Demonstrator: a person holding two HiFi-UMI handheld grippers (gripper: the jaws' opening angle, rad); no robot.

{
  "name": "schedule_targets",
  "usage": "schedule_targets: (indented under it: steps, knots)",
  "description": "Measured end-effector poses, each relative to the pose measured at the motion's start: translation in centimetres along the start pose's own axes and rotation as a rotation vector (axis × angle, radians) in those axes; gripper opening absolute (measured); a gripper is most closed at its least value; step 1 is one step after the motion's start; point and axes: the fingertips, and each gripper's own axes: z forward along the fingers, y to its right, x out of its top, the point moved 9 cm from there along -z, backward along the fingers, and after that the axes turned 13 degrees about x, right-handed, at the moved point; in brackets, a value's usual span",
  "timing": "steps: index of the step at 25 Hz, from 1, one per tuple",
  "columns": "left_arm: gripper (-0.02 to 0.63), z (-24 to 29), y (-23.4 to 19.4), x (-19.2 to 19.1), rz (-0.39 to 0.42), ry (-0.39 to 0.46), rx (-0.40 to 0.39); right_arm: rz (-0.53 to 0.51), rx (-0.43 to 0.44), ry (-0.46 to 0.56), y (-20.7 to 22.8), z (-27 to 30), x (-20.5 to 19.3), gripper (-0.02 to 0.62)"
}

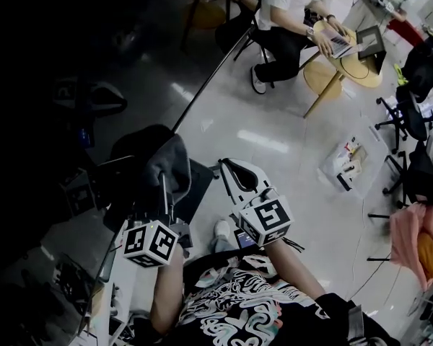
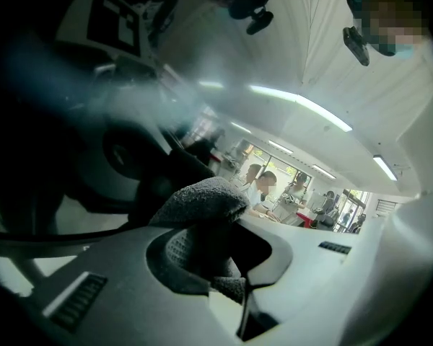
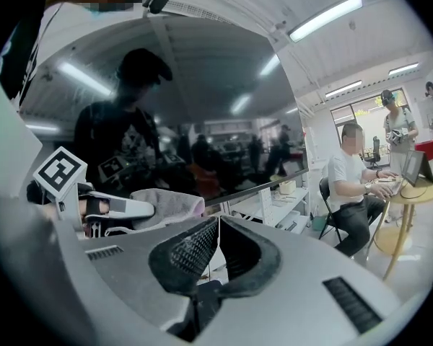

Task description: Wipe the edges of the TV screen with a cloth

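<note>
Now, left tool (image 2: 215, 254) pinching nubby grey cloth (image 2: 202, 200), right tool (image 3: 216, 240) closed empty, glossy TV screen (image 3: 202, 121)

The head view is dim, its left half near black; glare streaks the pale floor (image 1: 274, 164) on the right. Both gripper views bow at their edges. Ceiling lights (image 2: 303, 107) blaze overhead, mirrored in the screen (image 3: 202, 99); haze smears the left gripper view.

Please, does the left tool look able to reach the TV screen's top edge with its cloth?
Likely yes: the left tool grips the grey cloth, which seems draped over the top edge of the black TV screen, with nothing between.
</note>
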Motion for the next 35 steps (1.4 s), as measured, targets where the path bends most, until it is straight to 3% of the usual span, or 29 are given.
schedule_targets:
  steps: [12,22,35]
  knots:
    - [0.071,2.5,1.2,0.4,-0.041,-0.022,-0.032,0.012,-0.04,0.018,2.1,-0.9,0.3,0.029]
    - [0.071,4.9,3.2,0.2,-0.087,-0.038,-0.057,0.022,-0.135,0.046,4.4,-5.1,0.5,0.029]
    - [0.071,6.8,5.1,0.2,-0.09,-0.057,-0.082,0.034,-0.251,0.088,6.0,-9.5,0.5,0.029]
